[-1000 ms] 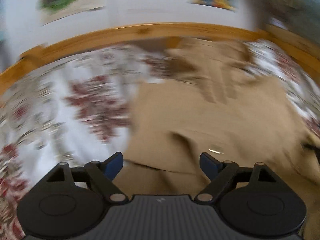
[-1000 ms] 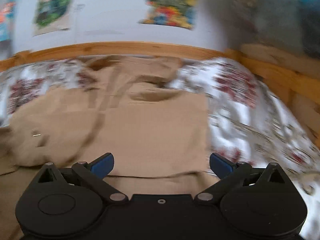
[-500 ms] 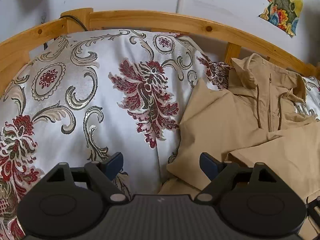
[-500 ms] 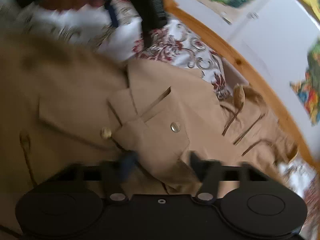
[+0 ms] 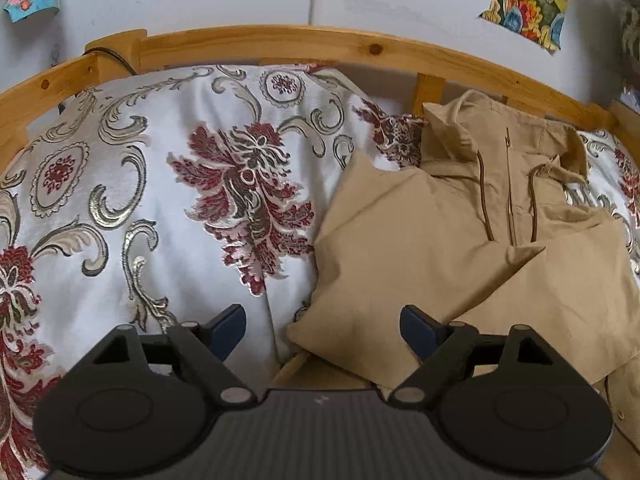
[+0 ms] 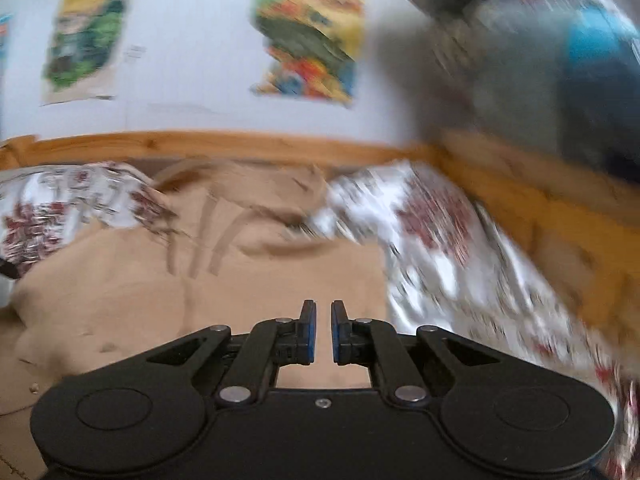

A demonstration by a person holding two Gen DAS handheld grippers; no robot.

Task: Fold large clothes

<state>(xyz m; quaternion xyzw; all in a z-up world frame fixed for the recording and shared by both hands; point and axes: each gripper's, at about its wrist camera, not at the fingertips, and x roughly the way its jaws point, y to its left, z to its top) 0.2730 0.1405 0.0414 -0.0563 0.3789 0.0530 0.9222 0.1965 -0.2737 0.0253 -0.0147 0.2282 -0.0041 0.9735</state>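
Note:
A tan hooded jacket (image 5: 420, 240) lies on the bed with its sleeves folded in over the front and its hood toward the headboard. My left gripper (image 5: 322, 324) hangs open above the jacket's left edge, where the cloth meets the bedspread, and nothing is between its fingers. The right wrist view is blurred by motion. There my right gripper (image 6: 323, 320) is closing over the jacket (image 6: 160, 292). A narrow gap is left between its blue pads, and I see no cloth pinched in it.
A white bedspread (image 5: 160, 200) with red and gold flowers covers the bed on both sides of the jacket. A wooden bed rail (image 5: 280, 44) curves along the far side, and a wall with posters (image 5: 528, 4) stands behind it. Blurred dark items (image 6: 540, 60) sit at the right.
The left view slid left off the jacket, and the bedspread now fills its left half. The right gripper's jaws went from wide open to almost together while that view swung sharply.

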